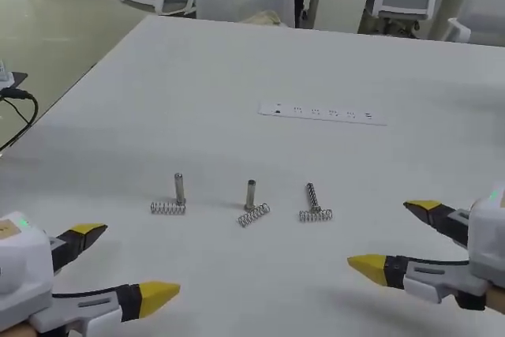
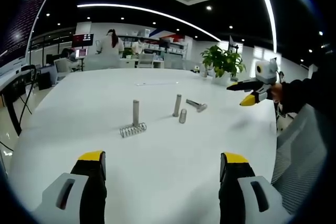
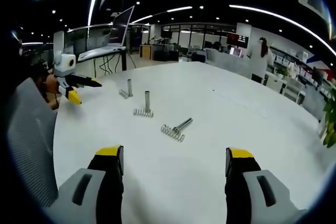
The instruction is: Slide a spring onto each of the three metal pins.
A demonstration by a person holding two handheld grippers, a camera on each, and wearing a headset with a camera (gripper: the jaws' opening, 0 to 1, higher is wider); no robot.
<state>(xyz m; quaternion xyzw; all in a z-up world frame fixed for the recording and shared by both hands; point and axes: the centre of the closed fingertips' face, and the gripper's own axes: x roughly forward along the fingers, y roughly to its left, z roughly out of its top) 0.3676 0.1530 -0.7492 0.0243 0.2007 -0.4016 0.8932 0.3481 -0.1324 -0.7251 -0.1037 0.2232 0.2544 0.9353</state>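
The head view looks forward and down from above the near edge of the white table (image 1: pixel 237 69), fairly close, with the pins (image 1: pixel 251 192) mid-frame. The left gripper view sits low over the table on the person's left and faces across the pins toward the right gripper (image 2: pixel 234 95). The right gripper view sits equally low on the opposite side, facing the left gripper (image 3: pixel 89 93). All three views share the pins and the table around them.

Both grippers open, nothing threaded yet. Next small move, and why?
Probably lower the right gripper, open and empty, onto the nearest spring. All three springs lie loose on the table beside their pins, none threaded, and this one lies closest to its jaws. Its pin looks tipped over and may need standing first.
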